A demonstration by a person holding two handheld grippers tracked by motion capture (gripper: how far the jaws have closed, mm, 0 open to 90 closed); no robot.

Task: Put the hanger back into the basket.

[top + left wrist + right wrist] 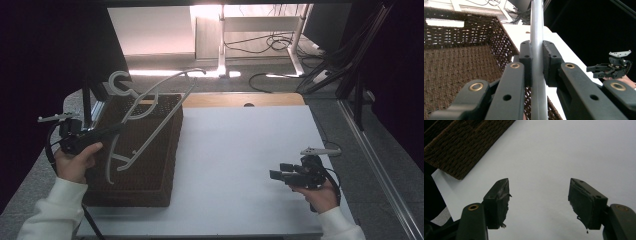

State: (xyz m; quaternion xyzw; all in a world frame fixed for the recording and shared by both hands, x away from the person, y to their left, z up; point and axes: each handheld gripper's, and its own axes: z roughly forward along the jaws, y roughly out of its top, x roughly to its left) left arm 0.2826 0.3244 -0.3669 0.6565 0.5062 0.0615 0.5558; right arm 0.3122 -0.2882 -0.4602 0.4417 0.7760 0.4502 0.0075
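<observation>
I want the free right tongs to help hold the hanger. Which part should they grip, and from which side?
Probably the hanger's long upper arm, approached from the basket's open table side. That bar is thin and straight, high over the basket, away from the left tongs clamped on a bar. The right tongs stand open.

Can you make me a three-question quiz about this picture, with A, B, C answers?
1. Where is the hanger?
A. over the basket
B. on the floor
C. by the right tongs

2. What colour is the basket?
A. blue
B. brown
C. yellow

3. What are the left tongs doing?
A. gaping with nothing in them
C. lying on the table
B. gripping the hanger

Answers: 1 A, the high view shows the hanger held above the basket. 2 B, its weave is dark brown. 3 B, the left gripper view shows both pads pressed on the hanger's bar.
</observation>
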